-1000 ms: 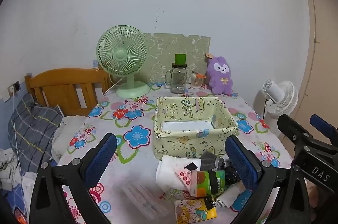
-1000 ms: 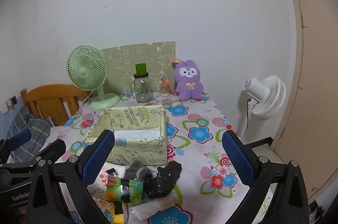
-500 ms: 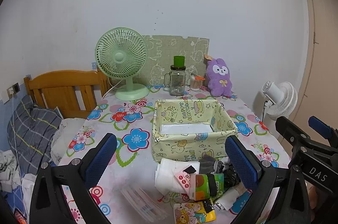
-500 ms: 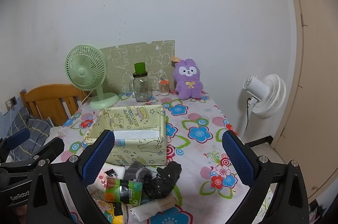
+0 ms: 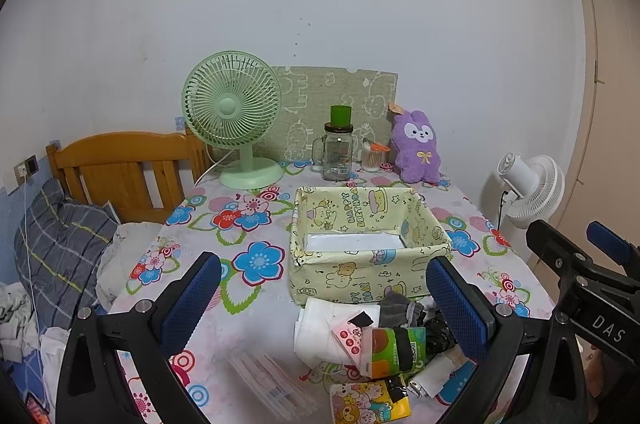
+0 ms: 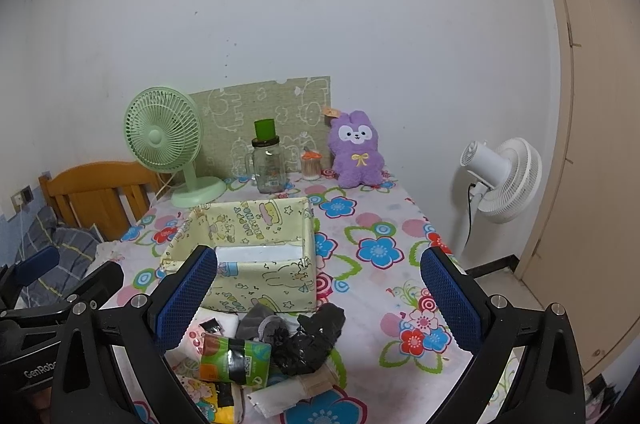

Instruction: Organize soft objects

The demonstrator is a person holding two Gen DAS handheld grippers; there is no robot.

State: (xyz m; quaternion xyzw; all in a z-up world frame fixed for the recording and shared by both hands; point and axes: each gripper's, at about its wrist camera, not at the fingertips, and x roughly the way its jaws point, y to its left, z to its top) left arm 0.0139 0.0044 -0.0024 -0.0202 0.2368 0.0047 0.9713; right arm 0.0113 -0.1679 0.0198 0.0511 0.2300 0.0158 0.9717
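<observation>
Both tools, left (image 5: 324,304) and right (image 6: 318,298), gape empty above the green-orange packet (image 6: 234,360) lying crosswise.

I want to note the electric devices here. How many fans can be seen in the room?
2. The green desk fan stands at the table's back left, beside the glass jar. The white fan stands off the table's right side. More may be outside the view.

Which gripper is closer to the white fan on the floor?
Right. The right gripper is on the white fan's side; the left gripper is farther, toward the bed.
</observation>
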